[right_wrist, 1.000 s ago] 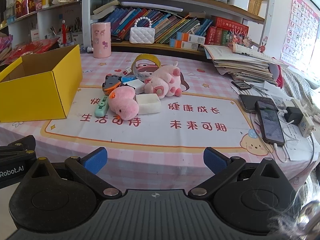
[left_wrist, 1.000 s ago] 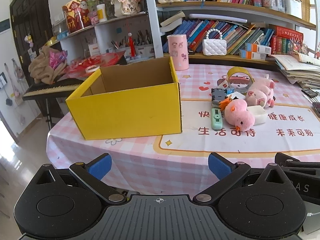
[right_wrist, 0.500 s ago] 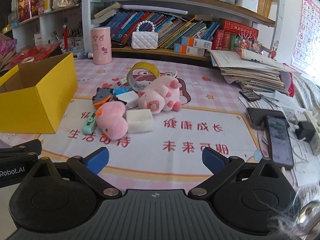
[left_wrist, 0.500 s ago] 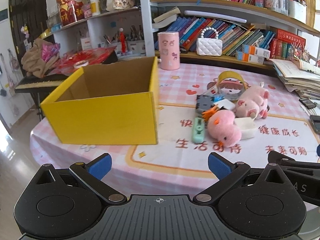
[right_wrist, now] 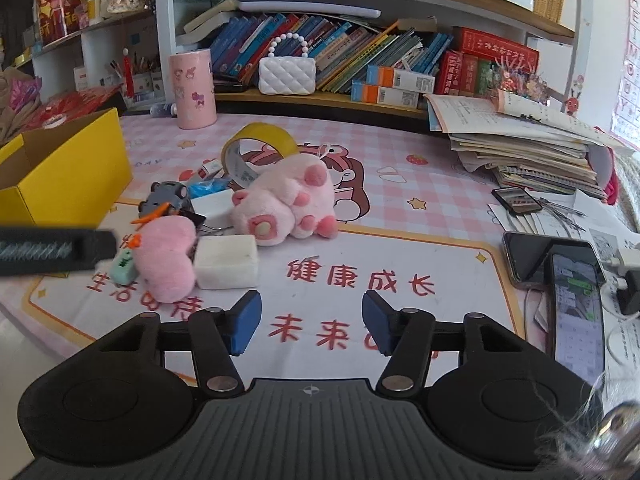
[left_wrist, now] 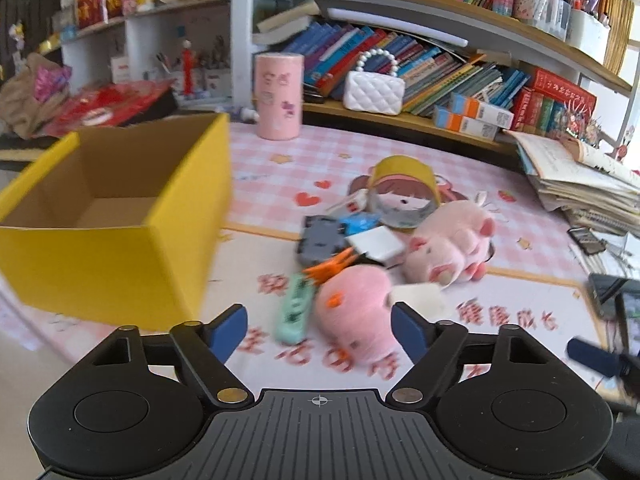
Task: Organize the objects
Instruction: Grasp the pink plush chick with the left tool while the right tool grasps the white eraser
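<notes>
Lining up my left gripper [left_wrist: 318, 330], jaws spread and holding nothing, I have the pink duck [left_wrist: 354, 312] just ahead between the pads. I judge a centred squeeze on its soft body works best, clear of the green clip [left_wrist: 295, 314] touching it. My right gripper [right_wrist: 311, 326] hangs released nearby. Beyond, left, the yellow box [left_wrist: 108, 220] waits.

Bare mat [right_wrist: 400, 248] lies right of the toy pile [right_wrist: 224, 232] (yellow box [right_wrist: 68, 172] walls its left).
</notes>
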{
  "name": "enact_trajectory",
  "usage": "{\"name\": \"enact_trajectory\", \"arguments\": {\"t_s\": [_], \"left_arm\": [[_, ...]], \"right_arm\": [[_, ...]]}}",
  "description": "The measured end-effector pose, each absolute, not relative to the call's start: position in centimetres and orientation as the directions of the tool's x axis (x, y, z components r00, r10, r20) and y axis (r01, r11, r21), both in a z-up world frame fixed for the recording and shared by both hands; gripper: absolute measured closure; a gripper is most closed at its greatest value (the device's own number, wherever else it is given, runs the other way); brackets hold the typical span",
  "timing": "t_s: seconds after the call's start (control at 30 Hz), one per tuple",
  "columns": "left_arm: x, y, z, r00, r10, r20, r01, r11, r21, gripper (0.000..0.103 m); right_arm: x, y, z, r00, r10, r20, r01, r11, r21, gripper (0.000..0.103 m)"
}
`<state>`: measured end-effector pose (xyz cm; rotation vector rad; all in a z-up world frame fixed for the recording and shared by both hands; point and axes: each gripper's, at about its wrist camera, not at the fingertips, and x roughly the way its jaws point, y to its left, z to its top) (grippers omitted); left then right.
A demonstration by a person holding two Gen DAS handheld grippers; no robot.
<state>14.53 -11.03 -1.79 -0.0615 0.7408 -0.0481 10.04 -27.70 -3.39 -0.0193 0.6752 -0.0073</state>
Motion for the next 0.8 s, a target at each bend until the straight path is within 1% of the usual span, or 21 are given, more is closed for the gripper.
{"name": "enact_trajectory", "arguments": {"t_s": [0.03,0.17,0.23,0.37,0.43,0.5,0.57,0.63,0.67,0.73,0.8], "left_arm": [[15.3,-11.5,-2.1,0.731,-0.076,-0.679,0.028,0.996,-0.082,0.031],[18.1,-12.8,-3.8,0.702,-0.084,-0.707,0.02,0.995,-0.099,0.038],[19.1,-13.1,-4.7,0.686,-0.077,-0.724,0.009,0.995,-0.098,0.045],[20.7,-13.1,-6.2,0.643,-0.081,-0.762,-0.008,0.994,-0.113,0.05],[20.8,-13.0,-6.4,0.643,-0.091,-0.76,-0.009,0.992,-0.126,0.054],[20.6,-12.8,-6.2,0.648,-0.095,-0.756,-0.007,0.991,-0.131,0.054],[19.6,-12.4,-5.1,0.684,-0.101,-0.723,-0.005,0.99,-0.143,0.055],[18.2,-11.8,-3.6,0.714,-0.124,-0.689,0.008,0.986,-0.168,0.054],[17.5,-11.3,-2.9,0.721,-0.133,-0.68,0.006,0.983,-0.185,0.054],[16.1,-10.2,-1.8,0.725,-0.146,-0.673,-0.009,0.975,-0.221,0.054],[14.7,-9.0,-1.1,0.726,-0.148,-0.672,-0.025,0.97,-0.241,0.054]], "right_arm": [[10.2,-27.9,-3.5,0.778,-0.001,-0.628,-0.012,1.0,-0.016,0.049],[10.6,-28.6,-3.9,0.768,0.069,-0.637,-0.069,0.997,0.024,0.049],[10.8,-28.8,-3.9,0.764,0.103,-0.637,-0.096,0.994,0.046,0.049],[10.8,-28.9,-3.8,0.763,0.151,-0.628,-0.146,0.987,0.06,0.049],[10.9,-28.8,-3.9,0.762,0.162,-0.626,-0.165,0.985,0.054,0.048],[11.2,-28.7,-4.0,0.758,0.17,-0.629,-0.176,0.983,0.054,0.047],[11.6,-28.6,-4.2,0.754,0.181,-0.632,-0.182,0.981,0.064,0.045],[12.2,-28.2,-4.4,0.751,0.193,-0.632,-0.191,0.979,0.071,0.039],[12.5,-28.0,-4.5,0.749,0.201,-0.632,-0.2,0.977,0.073,0.038],[13.4,-27.1,-4.9,0.745,0.215,-0.631,-0.222,0.973,0.07,0.034],[14.2,-26.1,-5.2,0.742,0.223,-0.632,-0.243,0.968,0.057,0.028]]}}
